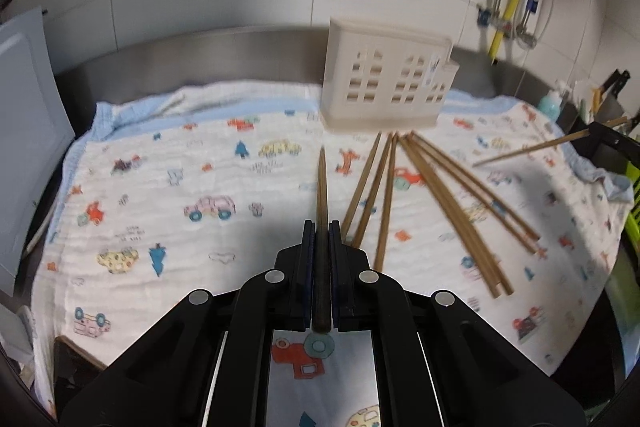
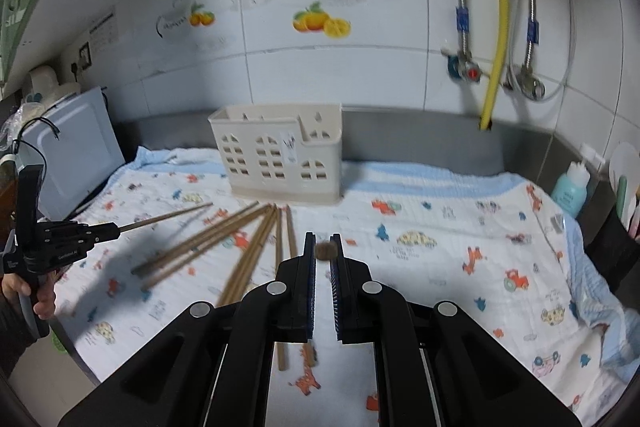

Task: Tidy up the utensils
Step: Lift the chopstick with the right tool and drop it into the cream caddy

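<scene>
A cream utensil holder (image 1: pixel 384 79) (image 2: pixel 280 155) stands upright at the back of a cartoon-print cloth (image 1: pixel 180 167) (image 2: pixel 440 227). Several wooden chopsticks (image 1: pixel 440 195) (image 2: pixel 240 247) lie fanned out on the cloth in front of it. My left gripper (image 1: pixel 322 227) (image 2: pixel 116 229) is shut on one chopstick (image 1: pixel 321 187) (image 2: pixel 168 217), held above the cloth with its tip toward the holder. My right gripper (image 2: pixel 323 239) (image 1: pixel 592 135) is shut on another chopstick (image 2: pixel 325 251) (image 1: pixel 532 149), also held off the cloth, right of the pile.
A white appliance (image 2: pixel 76 147) (image 1: pixel 24 147) stands at the cloth's left edge. A teal bottle (image 2: pixel 570 187) and tools in a rack sit at the right. A yellow hose (image 2: pixel 496 27) and valves hang on the tiled wall. A hand (image 2: pixel 40 299) holds the left gripper.
</scene>
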A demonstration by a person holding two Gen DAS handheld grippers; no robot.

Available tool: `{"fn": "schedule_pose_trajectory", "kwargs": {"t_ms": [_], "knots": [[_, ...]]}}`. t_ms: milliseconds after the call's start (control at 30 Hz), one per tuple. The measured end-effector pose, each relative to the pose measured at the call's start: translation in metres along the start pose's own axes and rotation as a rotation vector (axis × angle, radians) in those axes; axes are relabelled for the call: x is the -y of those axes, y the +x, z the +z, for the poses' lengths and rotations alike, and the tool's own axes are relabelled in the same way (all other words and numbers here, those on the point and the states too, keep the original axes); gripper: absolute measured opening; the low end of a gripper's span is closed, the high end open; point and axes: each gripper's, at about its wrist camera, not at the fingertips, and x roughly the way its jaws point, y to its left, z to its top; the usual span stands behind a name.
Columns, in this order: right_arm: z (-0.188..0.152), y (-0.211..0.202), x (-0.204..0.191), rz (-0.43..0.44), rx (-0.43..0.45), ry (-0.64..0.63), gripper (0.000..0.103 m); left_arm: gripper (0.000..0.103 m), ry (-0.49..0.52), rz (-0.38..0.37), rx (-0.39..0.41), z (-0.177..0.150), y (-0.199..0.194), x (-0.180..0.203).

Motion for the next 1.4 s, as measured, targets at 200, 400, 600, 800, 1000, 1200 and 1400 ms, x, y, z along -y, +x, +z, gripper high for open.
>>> {"fn": "schedule_pose_trajectory", "kwargs": {"t_ms": [200,400,600,800,1000,1200,1400], "knots": [[0.017,-0.003,-0.008,0.015,0.016,-0.014,0.007,0.005,0.014,-0.038,0.071,0.020,-0.020,0.009],[0.034,-0.004,-0.007,0.017,0.023,-0.017,0.007,0.005,0.054,-0.044,0.089,0.036,-0.024,0.019],[0.078,-0.009,-0.002,0.013,0.052,-0.037,0.007,0.005,0.083,-0.065,0.115,0.059,-0.031,0.029],[0.130,-0.009,-0.003,0.012,0.076,-0.073,0.007,0.005,0.113,-0.065,0.121,0.075,-0.029,0.036],[0.165,0.032,-0.011,-0.007,0.016,-0.124,0.007,0.005,0.113,-0.065,0.134,0.094,-0.029,0.036],[0.174,0.079,-0.022,-0.021,-0.092,-0.173,0.007,0.005,0.136,-0.068,0.189,0.128,-0.042,0.043],[0.175,0.105,-0.025,-0.040,-0.169,-0.202,0.007,0.005,0.175,-0.066,0.280,0.168,-0.058,0.060]]}}
